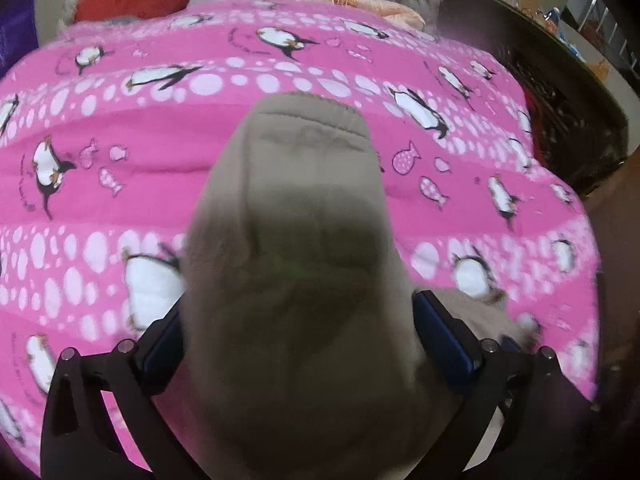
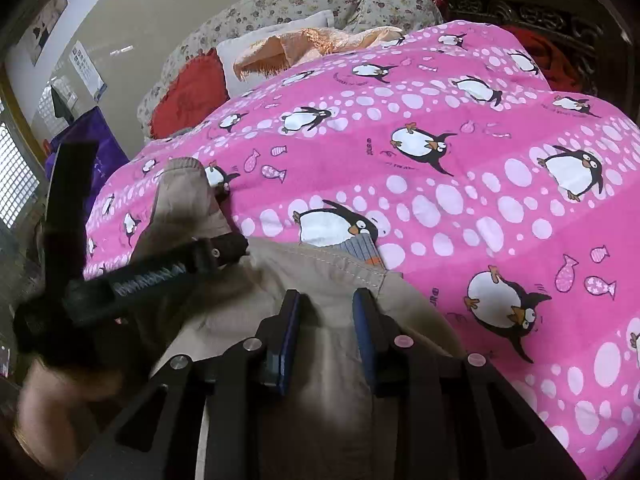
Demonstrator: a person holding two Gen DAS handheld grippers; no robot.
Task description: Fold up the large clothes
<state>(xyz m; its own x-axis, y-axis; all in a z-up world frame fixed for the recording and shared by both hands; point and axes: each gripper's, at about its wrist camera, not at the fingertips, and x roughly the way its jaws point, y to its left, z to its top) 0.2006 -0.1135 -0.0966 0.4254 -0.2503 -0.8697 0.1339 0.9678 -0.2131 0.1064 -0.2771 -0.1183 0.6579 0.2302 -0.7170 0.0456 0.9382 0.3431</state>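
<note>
Each hand-held gripper, left [image 1: 298, 332] and right [image 2: 326, 336], pinches beige trousers [image 2: 320, 276] bunched between its fingers, pink penguin blanket [image 2: 460, 184] beyond.

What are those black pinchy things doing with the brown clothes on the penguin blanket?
Someone is folding a beige garment on a bed covered by a pink penguin blanket. They hold a gripper in each hand. The left gripper has a bunched-up part of the fabric between its fingers, and the right gripper pinches a fold near a stitched edge. The folding isn't finished yet.
</note>
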